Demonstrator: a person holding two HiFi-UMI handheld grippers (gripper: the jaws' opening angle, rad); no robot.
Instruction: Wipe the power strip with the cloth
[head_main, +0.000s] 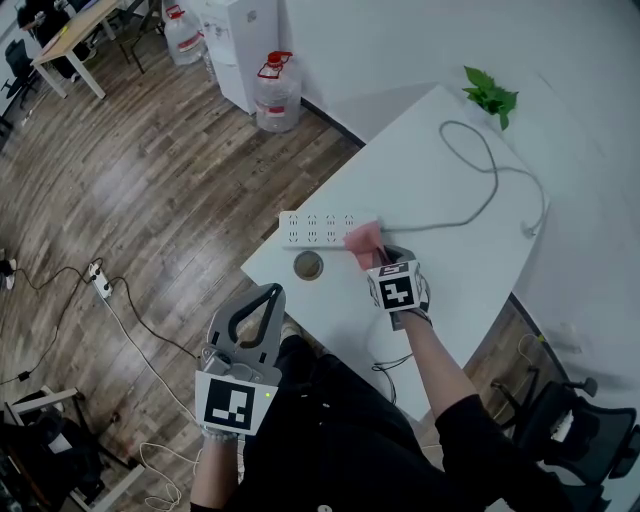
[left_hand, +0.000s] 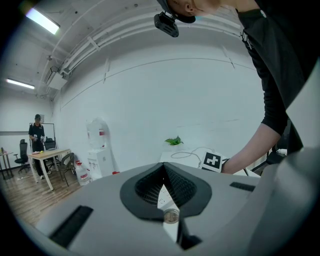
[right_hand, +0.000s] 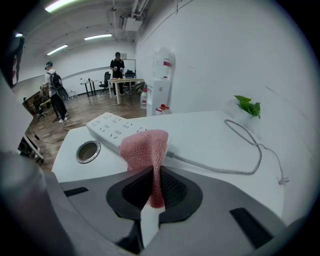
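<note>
A white power strip lies on the white table, its grey cable looping toward the back. My right gripper is shut on a pink cloth, which drapes over the strip's cable end. In the right gripper view the pink cloth hangs from the closed jaws onto the power strip. My left gripper is held low off the table's near left edge, shut with nothing in it; the left gripper shows jaws closed together.
A round cable grommet sits in the table just in front of the strip. A small green plant stands at the far corner. Water bottles and another power strip with cords lie on the wood floor. A black chair stands at the right.
</note>
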